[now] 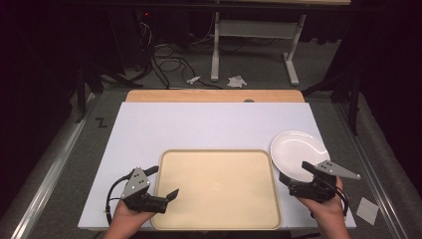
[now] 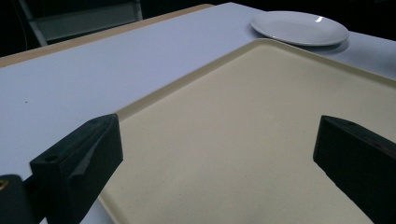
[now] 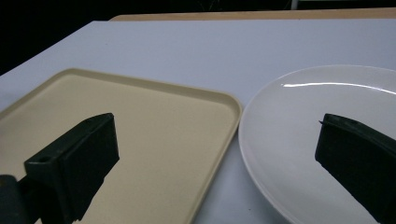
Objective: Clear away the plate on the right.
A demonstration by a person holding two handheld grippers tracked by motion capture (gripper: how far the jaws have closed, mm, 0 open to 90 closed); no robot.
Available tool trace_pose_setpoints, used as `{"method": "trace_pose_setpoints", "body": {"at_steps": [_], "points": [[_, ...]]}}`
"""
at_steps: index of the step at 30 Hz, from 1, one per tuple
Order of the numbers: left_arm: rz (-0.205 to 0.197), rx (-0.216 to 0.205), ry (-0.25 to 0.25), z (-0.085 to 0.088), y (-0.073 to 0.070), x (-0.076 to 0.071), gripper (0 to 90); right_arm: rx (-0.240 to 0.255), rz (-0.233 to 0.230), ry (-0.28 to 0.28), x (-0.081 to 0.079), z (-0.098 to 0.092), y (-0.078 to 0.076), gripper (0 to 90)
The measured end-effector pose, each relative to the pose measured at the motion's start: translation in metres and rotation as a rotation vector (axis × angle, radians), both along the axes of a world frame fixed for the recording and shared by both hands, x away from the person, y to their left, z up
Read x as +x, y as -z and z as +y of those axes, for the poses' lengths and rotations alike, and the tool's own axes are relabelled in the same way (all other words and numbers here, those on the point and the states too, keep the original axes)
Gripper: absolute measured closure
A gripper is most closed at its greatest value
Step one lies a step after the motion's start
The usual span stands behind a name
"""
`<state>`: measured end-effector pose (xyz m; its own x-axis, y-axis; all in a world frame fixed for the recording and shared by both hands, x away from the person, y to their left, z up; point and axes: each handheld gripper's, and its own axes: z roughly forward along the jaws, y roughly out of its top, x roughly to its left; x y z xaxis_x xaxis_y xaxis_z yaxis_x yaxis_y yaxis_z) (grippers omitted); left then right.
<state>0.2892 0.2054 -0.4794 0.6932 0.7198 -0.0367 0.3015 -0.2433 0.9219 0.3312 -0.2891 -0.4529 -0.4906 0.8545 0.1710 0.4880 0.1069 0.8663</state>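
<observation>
While the white plate [image 1: 297,153] sits on the pale table cover just off the tray's far right corner, its rim close beside the tray edge and maybe touching it, the right gripper [image 1: 298,177] is lined up right at the plate's near edge. From the right gripper view the plate [image 3: 322,140] spreads under the right-hand jaw and the tray corner lies under the left one, so the jaws are spread wide with nothing between them. That looks like a setup for taking the plate by its rim: open wide enough to straddle the lip, low and close.

Now the tray [image 1: 217,221]. It's a cream rectangle, bare inside, lying square at the near middle of the cover, which to my eye makes it the landing spot for that plate. Short trip, just a slide or lift to the left.

Over on the other side, the left gripper [image 1: 161,184] hangs at the tray's left edge, jaws wide apart too, holding nothing. In the left gripper view the tray rim [image 2: 187,77] runs between its jaws, with the plate [image 2: 299,28] far across. I'd read that as readiness to steady the tray while the right hand works.

Beyond all this, the white cover [image 1: 199,124] lies on a wooden table [image 1: 214,95], with cables and crumpled paper on the floor behind.
</observation>
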Motion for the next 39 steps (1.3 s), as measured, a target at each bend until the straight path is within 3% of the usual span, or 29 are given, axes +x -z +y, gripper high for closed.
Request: {"method": "trace_pose_setpoints", "body": {"at_steps": [25, 39], "points": [[-0.010, -0.002, -0.001, 0.000, -0.001, 0.002, 2.2, 0.026, 0.019, 0.148, 0.005, -0.051, 0.005, 0.0], [-0.014, 0.000, 0.001, -0.001, -0.002, 0.003, 2.3, 0.032, 0.034, 0.169, 0.003, -0.057, 0.007, 0.0]]}}
